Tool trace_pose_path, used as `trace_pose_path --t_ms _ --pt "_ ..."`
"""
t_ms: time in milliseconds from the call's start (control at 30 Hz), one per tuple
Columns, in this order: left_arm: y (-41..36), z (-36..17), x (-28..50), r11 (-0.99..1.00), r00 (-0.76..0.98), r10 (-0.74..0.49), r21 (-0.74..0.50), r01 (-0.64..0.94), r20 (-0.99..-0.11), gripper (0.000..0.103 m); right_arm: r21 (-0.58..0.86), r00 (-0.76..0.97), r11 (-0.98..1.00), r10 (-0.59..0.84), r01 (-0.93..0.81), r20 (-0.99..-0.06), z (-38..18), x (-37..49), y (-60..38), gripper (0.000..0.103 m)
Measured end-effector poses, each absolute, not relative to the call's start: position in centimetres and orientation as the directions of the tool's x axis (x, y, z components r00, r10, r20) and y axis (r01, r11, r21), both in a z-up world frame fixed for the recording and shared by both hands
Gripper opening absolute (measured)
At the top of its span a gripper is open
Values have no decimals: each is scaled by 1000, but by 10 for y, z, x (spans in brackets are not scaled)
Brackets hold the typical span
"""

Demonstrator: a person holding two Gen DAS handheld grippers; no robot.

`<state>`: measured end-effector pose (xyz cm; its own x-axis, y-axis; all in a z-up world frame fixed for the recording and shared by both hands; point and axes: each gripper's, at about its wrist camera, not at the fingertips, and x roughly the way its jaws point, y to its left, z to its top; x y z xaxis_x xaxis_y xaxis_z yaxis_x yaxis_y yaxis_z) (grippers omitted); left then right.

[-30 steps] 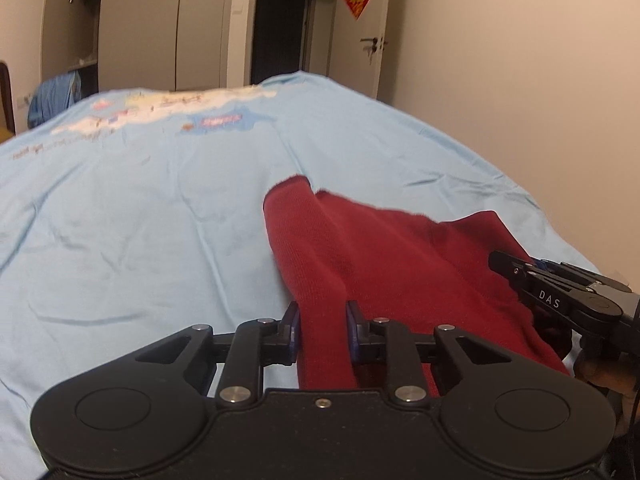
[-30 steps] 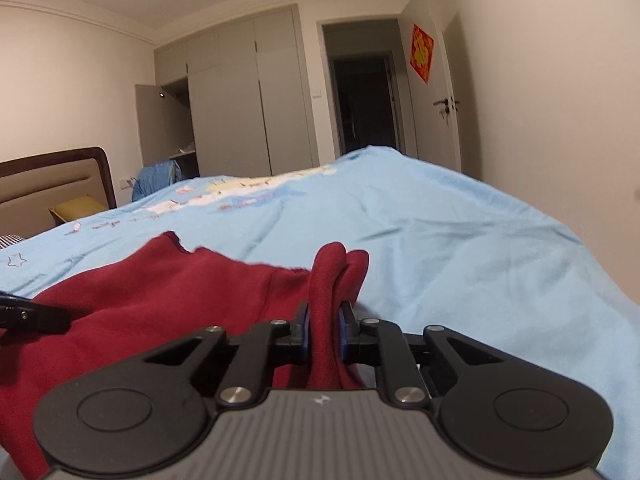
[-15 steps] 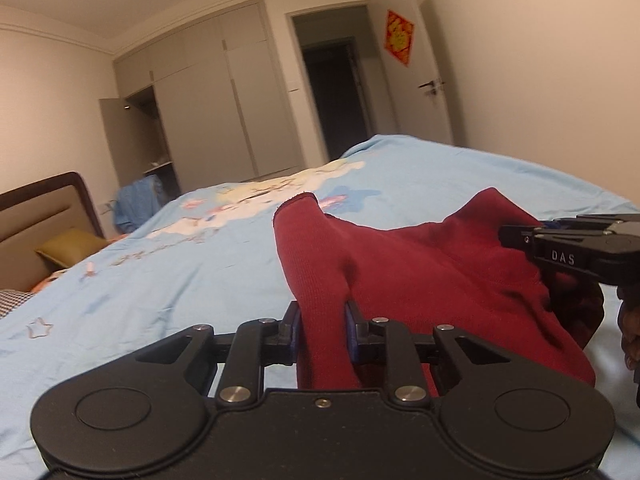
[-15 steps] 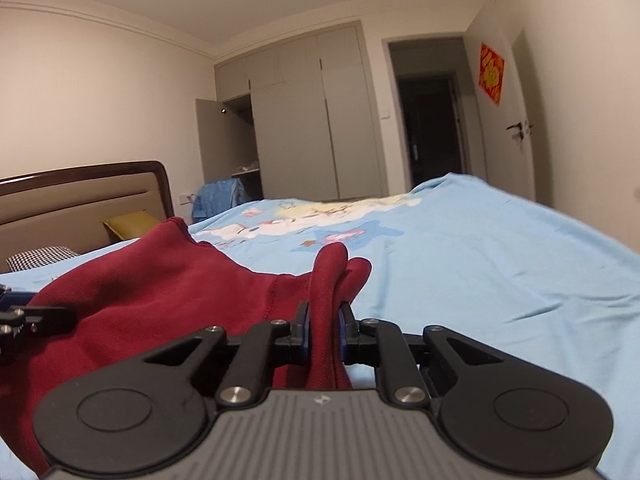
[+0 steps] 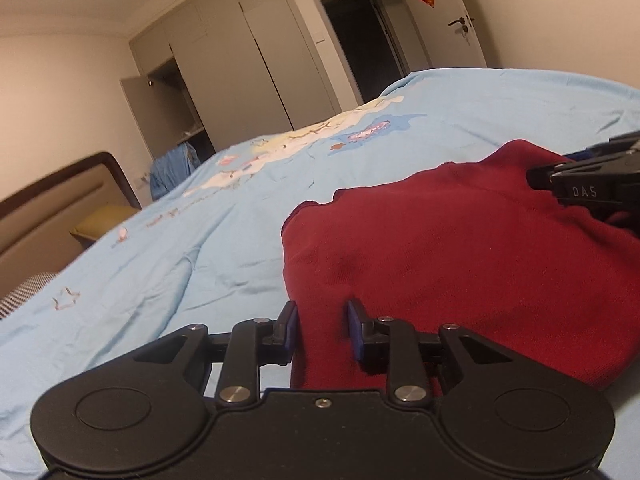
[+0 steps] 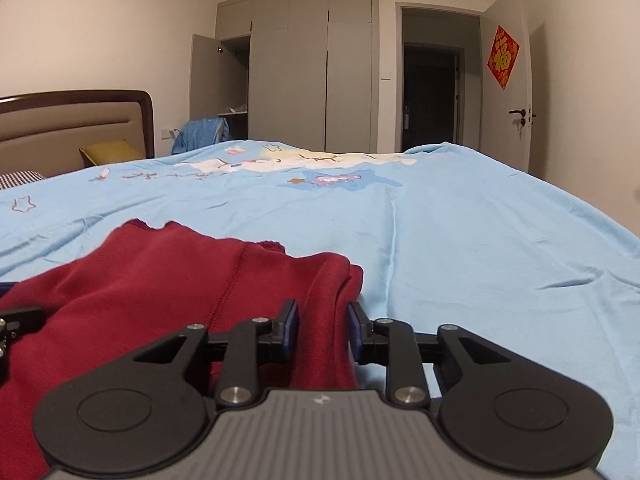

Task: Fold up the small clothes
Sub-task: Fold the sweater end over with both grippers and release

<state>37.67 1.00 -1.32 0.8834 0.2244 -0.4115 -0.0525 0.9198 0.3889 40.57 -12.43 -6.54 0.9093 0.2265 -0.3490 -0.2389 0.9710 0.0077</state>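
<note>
Dark red knit garment [image 5: 460, 248], rumpled, partly lifted

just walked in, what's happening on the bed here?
A person is folding a dark red garment on a bed covered with a light blue sheet, a handheld gripper in each hand. The left gripper has one edge of the garment between its fingers, and the right gripper has another edge; in both, the gap looks wider than a tight pinch. The garment lies bunched low on the sheet between them, so the fold looks to be mid-step rather than finished.
</note>
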Motion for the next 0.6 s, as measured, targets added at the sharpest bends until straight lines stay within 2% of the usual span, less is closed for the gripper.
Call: trace_pose_path --t_ms 333,433,533,600 --pt "11 -12 377 932 881 213 358 -54 -422 30 35 904 972 229 -232 -360 -66 408 -128 38" --pt "16 -7 377 945 876 204 321 -60 -437 34 50 905 971 235 -232 -354 -62 407 -133 41" --pt "25 1 376 964 867 184 259 -67 -462 43 52 915 975 222 -217 -336 -56 401 -136 51" --pt "32 7 374 976 861 169 204 -78 -480 59 52 920 976 217 -211 -326 -51 396 -139 59"
